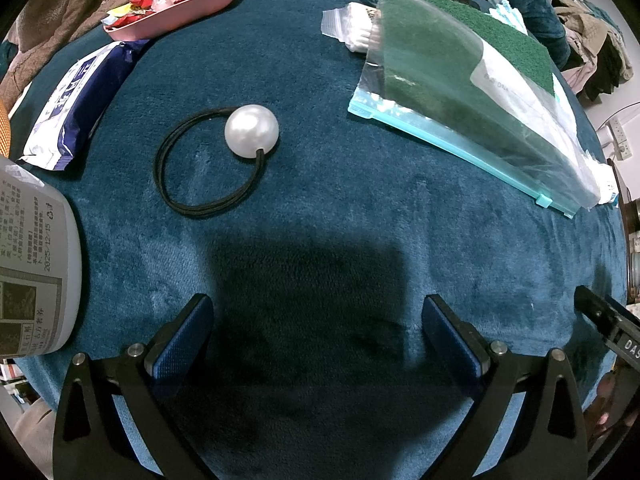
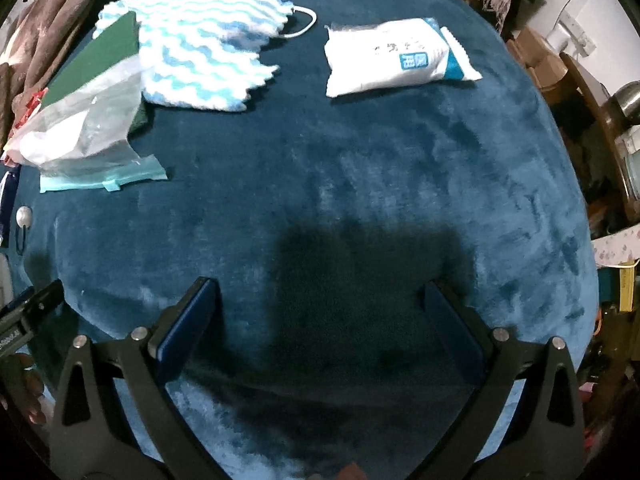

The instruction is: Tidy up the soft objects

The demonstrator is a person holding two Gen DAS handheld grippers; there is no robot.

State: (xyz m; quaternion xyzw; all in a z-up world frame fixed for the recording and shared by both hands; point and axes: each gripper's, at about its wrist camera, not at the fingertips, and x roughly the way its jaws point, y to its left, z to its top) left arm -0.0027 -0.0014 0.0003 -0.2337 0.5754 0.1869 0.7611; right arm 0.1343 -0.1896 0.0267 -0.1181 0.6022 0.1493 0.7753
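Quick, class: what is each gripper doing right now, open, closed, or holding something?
Left gripper: open, empty, above the blue blanket.
Right gripper: open, empty, above the same blanket.

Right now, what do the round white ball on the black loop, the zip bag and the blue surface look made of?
The ball looks like a glossy fake pearl, probably plastic: it shows soft highlights. Its loop seems to be matte elastic cord. The zip bag is thin clear plastic, shiny and creased, with a turquoise zip strip. The blue surface looks like plush fabric, with brush marks in its pile.
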